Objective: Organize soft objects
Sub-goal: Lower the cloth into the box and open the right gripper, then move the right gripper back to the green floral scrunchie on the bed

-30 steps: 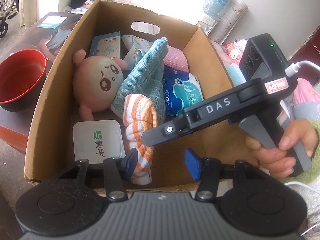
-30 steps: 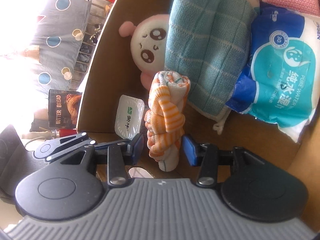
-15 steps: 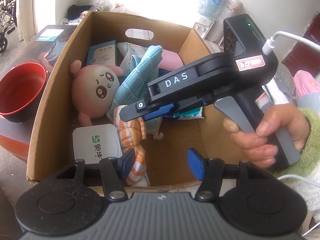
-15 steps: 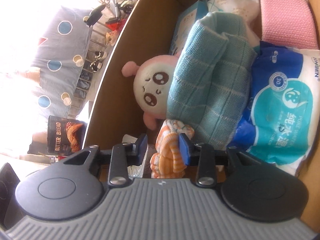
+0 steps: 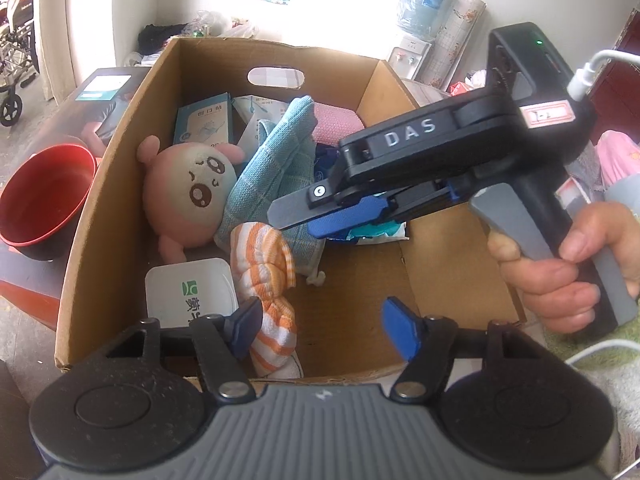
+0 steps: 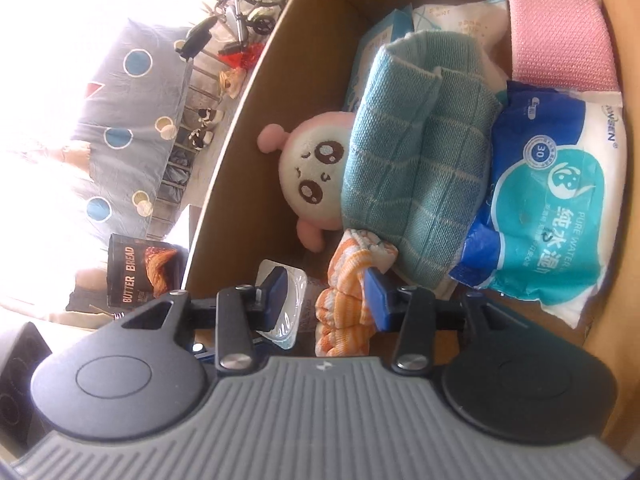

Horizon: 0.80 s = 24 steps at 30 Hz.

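1. The orange-and-white striped knotted cloth lay in the brown cardboard box, beside the pink round plush doll.
2. Right gripper fingers were opening around it (one pad touching); left gripper fingers were spreading, empty.
3. Judged light, soft and compressible; best pinched mid-knot.

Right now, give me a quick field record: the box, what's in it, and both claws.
container: open brown cardboard box
contents: pink round plush toy, folded teal checked cloth, orange-and-white striped knotted cloth, blue-and-white wet-wipes pack, pink textured pad, white sealed cup
left claw: opening, nothing between its jaws
right claw: opening, striped cloth between its jaws, not gripped
outside box: red bowl
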Each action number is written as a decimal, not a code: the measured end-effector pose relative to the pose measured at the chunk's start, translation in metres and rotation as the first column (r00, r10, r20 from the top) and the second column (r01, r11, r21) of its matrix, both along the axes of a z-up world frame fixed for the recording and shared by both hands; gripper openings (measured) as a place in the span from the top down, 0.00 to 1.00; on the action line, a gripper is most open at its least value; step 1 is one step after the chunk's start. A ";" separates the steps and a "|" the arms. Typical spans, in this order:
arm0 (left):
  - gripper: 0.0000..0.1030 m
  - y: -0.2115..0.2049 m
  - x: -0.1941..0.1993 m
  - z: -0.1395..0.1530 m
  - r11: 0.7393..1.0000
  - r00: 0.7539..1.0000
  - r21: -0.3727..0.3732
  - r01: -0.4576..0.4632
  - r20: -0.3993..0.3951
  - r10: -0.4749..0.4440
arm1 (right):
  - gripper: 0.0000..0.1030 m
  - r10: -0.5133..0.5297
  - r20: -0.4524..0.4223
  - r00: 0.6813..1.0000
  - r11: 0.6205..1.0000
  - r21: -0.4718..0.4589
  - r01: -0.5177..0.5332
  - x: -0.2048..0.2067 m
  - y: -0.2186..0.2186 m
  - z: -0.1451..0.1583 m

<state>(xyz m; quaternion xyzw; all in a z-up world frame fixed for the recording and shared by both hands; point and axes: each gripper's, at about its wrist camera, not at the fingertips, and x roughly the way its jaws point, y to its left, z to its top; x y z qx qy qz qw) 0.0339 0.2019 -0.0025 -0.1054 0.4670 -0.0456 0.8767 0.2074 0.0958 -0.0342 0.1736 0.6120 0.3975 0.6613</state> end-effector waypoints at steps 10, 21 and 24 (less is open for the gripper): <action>0.27 -0.054 -0.004 0.032 0.992 0.976 0.071 0.101 0.187 -0.113 | 0.47 -0.243 0.184 0.952 0.961 0.178 0.211 -0.046 -0.143 0.072; 0.27 -0.165 0.030 0.041 0.940 0.909 0.077 0.333 0.240 -0.341 | 0.35 -0.600 0.401 0.692 0.771 0.059 0.635 -0.145 -0.334 0.073; 0.27 -0.195 0.040 0.038 0.923 0.891 0.079 0.378 0.240 -0.385 | 0.31 -0.623 0.432 0.653 0.723 -0.001 0.691 -0.165 -0.355 0.053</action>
